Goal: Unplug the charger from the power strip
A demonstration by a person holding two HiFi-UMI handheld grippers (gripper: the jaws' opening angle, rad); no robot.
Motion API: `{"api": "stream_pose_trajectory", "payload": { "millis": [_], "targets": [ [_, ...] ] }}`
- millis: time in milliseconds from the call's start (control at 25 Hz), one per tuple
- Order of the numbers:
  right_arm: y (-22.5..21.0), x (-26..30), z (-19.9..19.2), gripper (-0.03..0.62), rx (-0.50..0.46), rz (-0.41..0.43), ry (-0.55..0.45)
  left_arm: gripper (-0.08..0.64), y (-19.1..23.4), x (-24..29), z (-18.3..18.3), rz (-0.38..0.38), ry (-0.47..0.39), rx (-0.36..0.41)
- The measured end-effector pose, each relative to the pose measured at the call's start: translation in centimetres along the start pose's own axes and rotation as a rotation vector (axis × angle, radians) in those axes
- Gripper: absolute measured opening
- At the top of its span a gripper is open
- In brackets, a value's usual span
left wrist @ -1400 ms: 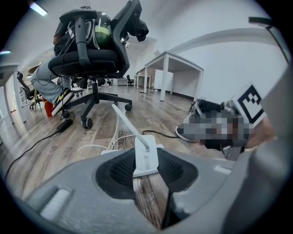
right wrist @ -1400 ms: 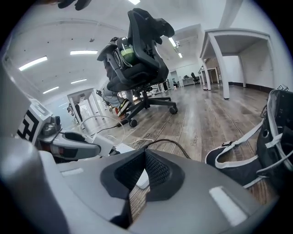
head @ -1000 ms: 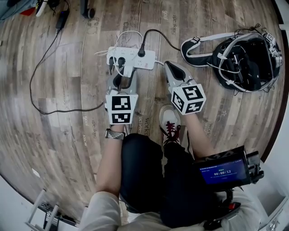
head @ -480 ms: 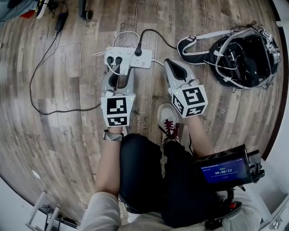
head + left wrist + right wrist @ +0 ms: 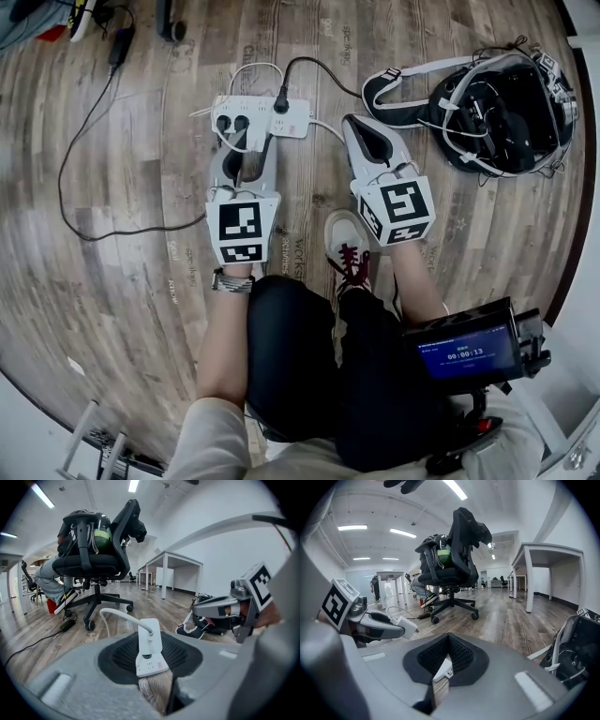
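One wood floor (image 5: 122, 281) is seen; its faint print cannot be read. One chair (image 5: 93, 559) is stood on it, and one black bag (image 5: 502, 98) is laid near its right edge. Two grippers are held over it: the left gripper (image 5: 246, 148) and the right gripper (image 5: 356, 129), which is closed on nothing. On one screen (image 5: 461, 356), 00:00:13 is read. One white strip (image 5: 253, 117) is laid toward the floor's far edge, just beyond both grippers. One white charger (image 5: 150, 637) is clamped between the left gripper's jaws, apart from the strip, on its near side. One black plug (image 5: 280, 103) is seated in the strip.
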State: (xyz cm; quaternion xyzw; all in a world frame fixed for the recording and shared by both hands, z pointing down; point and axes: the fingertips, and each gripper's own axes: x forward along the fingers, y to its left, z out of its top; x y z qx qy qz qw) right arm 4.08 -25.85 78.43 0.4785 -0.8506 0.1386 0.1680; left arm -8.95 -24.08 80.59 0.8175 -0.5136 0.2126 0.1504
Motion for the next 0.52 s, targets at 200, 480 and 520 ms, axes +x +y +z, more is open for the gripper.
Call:
{"api": "stream_pose_trajectory", "payload": {
  "millis": [200, 480, 520],
  "targets": [
    [0.33, 0.13, 0.22, 0.002, -0.017, -0.004, -0.002, 0.143, 0.04, 0.05, -0.20, -0.007, -0.002, -0.002],
    [0.75, 0.45, 0.33, 0.002, -0.014, -0.001, 0.002, 0.143, -0.05, 0.07, -0.23, -0.016, 0.000, 0.006],
    [0.81, 0.46, 0.31, 0.002, -0.013, -0.001, 0.003, 0.143, -0.01, 0.05, -0.27, -0.016, 0.001, 0.007]
  ]
}}
